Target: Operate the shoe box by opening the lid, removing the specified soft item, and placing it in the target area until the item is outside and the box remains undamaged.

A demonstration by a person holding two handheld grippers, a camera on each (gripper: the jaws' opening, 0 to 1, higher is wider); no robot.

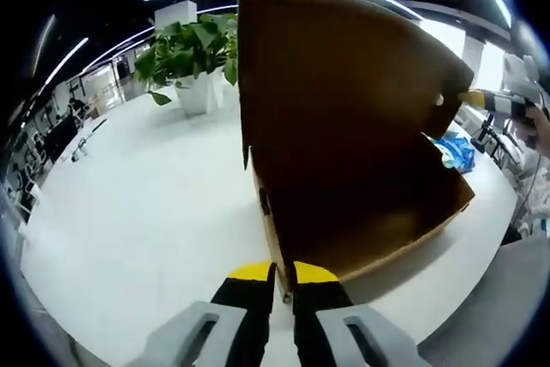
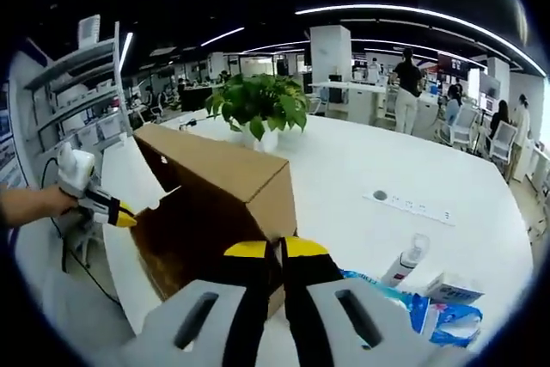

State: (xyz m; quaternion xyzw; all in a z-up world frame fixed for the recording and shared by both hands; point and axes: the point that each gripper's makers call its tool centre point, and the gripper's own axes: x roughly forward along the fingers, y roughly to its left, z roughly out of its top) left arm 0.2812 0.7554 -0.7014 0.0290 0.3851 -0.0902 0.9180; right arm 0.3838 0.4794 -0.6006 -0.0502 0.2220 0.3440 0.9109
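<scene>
In the left gripper view, the left gripper [image 1: 284, 285] rose from 6 o'clock with its yellow-tipped jaws drawn close together, and the near edge of the cardboard shoe box [image 1: 344, 143] ran down into the narrow gap between them. It looked pinched there, though the contact itself was partly hidden. The box's brown inside stood wide open straight ahead at 12 o'clock, its long axis running away toward 3 o'clock across the white table [image 1: 155, 204]. At 3 o'clock the right gripper [image 1: 481, 99] reached the box's far end. Behind that far wall, a blue soft item [image 1: 454, 150] showed at about 3 o'clock. A potted plant [image 1: 193, 53] stood at 11 o'clock.

In the right gripper view, the right gripper [image 2: 282, 255] came up from 6 o'clock, jaws nearly together and seemingly nipping the box's [image 2: 232, 186] near corner; how firmly could not be told. The box stretched away toward 10 o'clock, where the left gripper [image 2: 116, 212] met its other end. The blue soft item [image 2: 421, 307] lay on the table [image 2: 361, 169] at 4 o'clock, just beside this gripper and outside the box, next to a white tube [image 2: 404, 261]. By that, the right gripper was the nearer one to it.
</scene>
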